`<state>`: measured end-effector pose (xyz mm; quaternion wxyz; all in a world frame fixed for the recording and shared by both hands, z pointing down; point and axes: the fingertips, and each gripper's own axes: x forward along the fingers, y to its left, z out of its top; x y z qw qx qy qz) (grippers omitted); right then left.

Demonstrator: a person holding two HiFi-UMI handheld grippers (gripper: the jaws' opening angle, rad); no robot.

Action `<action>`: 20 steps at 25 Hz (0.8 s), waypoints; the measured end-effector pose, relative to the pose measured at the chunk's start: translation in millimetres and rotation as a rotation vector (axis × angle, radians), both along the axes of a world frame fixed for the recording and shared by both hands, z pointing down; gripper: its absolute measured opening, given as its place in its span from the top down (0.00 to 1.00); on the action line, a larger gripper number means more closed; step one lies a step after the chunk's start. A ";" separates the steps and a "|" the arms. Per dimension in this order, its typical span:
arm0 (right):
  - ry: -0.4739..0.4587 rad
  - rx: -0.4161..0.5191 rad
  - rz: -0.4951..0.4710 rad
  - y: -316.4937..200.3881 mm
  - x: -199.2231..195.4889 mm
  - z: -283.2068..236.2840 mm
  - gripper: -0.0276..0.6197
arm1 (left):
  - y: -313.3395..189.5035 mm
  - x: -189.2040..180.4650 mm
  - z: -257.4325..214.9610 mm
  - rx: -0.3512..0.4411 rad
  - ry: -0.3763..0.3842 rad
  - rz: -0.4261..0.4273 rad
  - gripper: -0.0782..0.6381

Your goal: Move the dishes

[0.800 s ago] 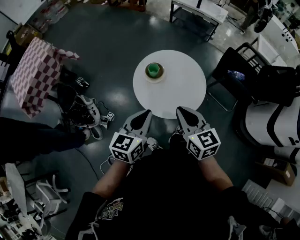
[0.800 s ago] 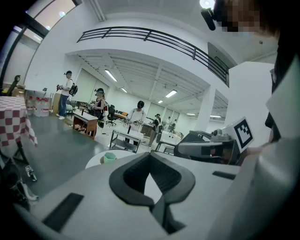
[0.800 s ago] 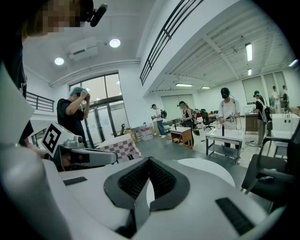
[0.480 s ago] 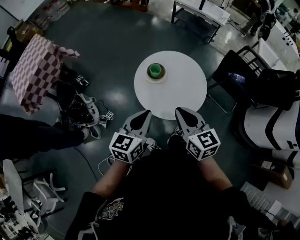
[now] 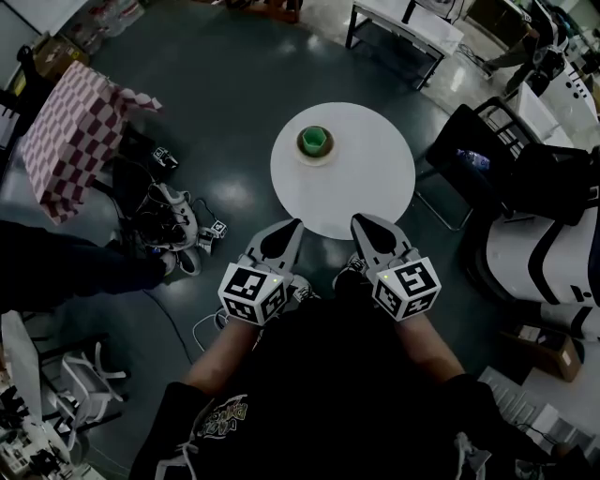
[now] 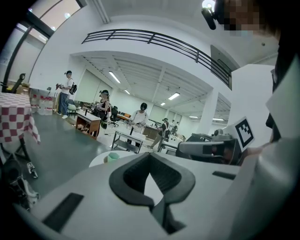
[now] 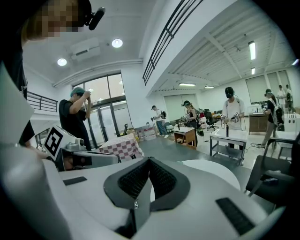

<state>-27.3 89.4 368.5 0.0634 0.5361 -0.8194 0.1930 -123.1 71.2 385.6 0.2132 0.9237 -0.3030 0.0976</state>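
Observation:
A green cup [image 5: 315,141] stands on a small saucer [image 5: 316,156] at the far left part of the round white table [image 5: 361,187]. Both grippers hang side by side in front of the person's body, just short of the table's near edge. The left gripper [image 5: 292,227] is shut and holds nothing. The right gripper [image 5: 358,220] is also shut and holds nothing. In the left gripper view the cup [image 6: 113,157] shows small beyond the shut left gripper [image 6: 150,155]. In the right gripper view only bare table top [image 7: 211,171] lies past the shut right gripper [image 7: 150,160].
A red-and-white checked cloth [image 5: 70,141] covers a table at the left. Cables and spare gear [image 5: 173,220] litter the floor between it and the round table. A black chair [image 5: 483,155] and a white office chair [image 5: 553,248] stand at the right. A metal bench [image 5: 403,23] stands behind.
The head view has drifted a little, so the table sits slightly further right. Both grippers hold the same place and stay shut.

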 end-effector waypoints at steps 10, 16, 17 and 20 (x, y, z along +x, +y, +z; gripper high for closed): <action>-0.008 0.012 0.005 7.7 -3.8 -2.1 0.92 | 7.6 -7.5 -0.1 0.006 -0.001 -0.001 0.88; -0.011 0.020 0.002 13.1 -10.0 -4.1 0.92 | 13.8 -16.1 -2.6 0.019 0.000 -0.001 0.88; -0.009 0.020 0.000 13.7 -10.9 -4.1 0.92 | 14.4 -17.3 -2.5 0.019 0.000 -0.003 0.88; -0.006 0.016 -0.010 14.6 -13.1 -3.5 0.92 | 15.8 -19.7 -1.9 0.016 -0.002 -0.012 0.88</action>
